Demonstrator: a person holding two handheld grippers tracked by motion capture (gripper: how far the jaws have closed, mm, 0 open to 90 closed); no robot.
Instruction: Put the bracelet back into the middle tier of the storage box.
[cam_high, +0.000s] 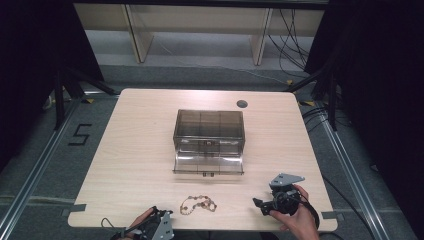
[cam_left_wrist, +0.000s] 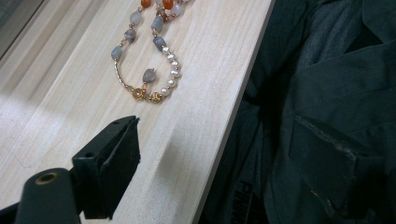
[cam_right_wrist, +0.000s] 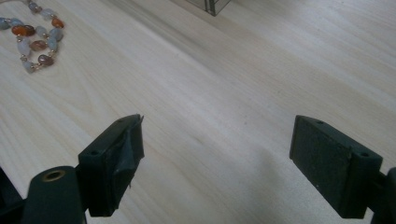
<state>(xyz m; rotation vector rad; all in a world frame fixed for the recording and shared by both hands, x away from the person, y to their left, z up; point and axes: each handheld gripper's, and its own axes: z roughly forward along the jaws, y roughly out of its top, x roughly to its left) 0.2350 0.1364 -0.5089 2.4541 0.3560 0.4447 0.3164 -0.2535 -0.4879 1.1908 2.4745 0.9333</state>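
A beaded necklace (cam_high: 198, 204) of grey, orange and pearl beads lies curled near the table's front edge. The left gripper view has its looped end (cam_left_wrist: 149, 60) just ahead of the jaws; in the right gripper view it lies at the far left (cam_right_wrist: 35, 37). My left gripper (cam_high: 159, 221) sits at the front edge, left of the necklace, open (cam_left_wrist: 215, 158), one jaw over the wood and the other past the edge against dark clothing. My right gripper (cam_high: 260, 205), to the right of the necklace, points toward it, open and holding nothing (cam_right_wrist: 215, 158).
A smoky transparent box (cam_high: 209, 125) stands mid-table with its lower drawer (cam_high: 208, 165) pulled out toward me. A round cable hole (cam_high: 242, 104) is at the back right. The person's dark clothing (cam_left_wrist: 327, 93) lies beyond the table's front edge (cam_left_wrist: 233, 126).
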